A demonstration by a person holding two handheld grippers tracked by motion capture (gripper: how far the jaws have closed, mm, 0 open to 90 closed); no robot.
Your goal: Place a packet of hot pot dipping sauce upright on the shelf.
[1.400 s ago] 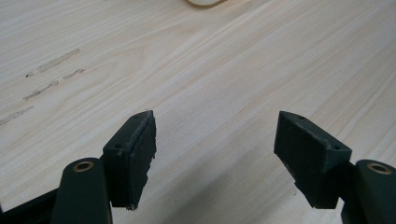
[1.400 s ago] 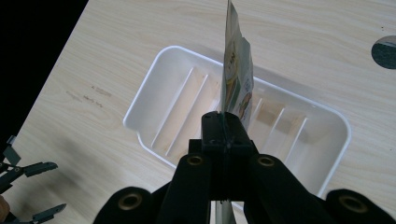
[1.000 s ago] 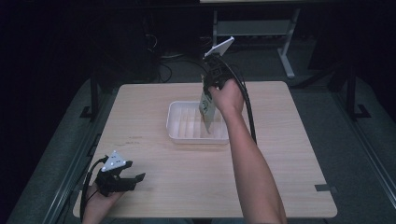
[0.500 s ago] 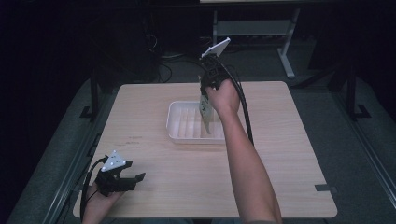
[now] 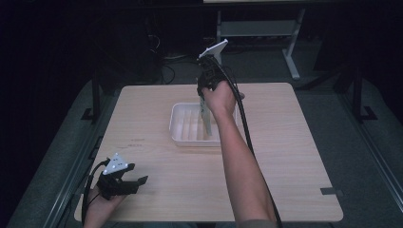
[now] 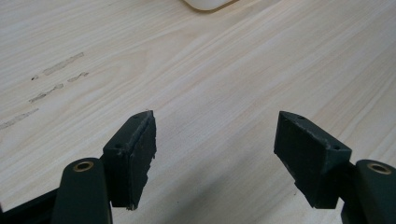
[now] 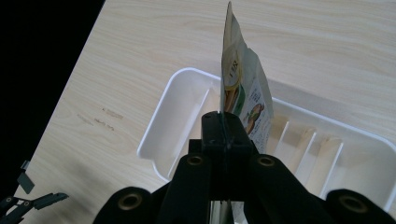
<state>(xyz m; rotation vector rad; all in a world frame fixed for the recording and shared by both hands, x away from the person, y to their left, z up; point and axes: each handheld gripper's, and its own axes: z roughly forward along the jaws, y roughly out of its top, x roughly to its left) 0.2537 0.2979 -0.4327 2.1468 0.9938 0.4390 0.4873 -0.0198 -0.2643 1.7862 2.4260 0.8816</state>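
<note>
Presently, a printed pouch (image 7: 243, 88) is pinched at one edge by the fingers of the right gripper (image 5: 205, 100), which are pressed together on it. The pouch is held upright and edge-on above the white tray (image 5: 178, 124), its lower end hanging down inside the tray's walls; whether it touches the tray's floor cannot be told. In the right gripper view, the pouch is seen rising from the closed fingers over the ribbed dividers of the tray (image 7: 159, 135). The tray is set on the wooden tabletop (image 5: 294, 142), toward its far middle. The left gripper (image 5: 139, 182) is held low over the near left corner of the tabletop, well apart from the tray. Its fingers (image 6: 133, 154) are spread wide, with nothing but bare wood grain seen between them.
</note>
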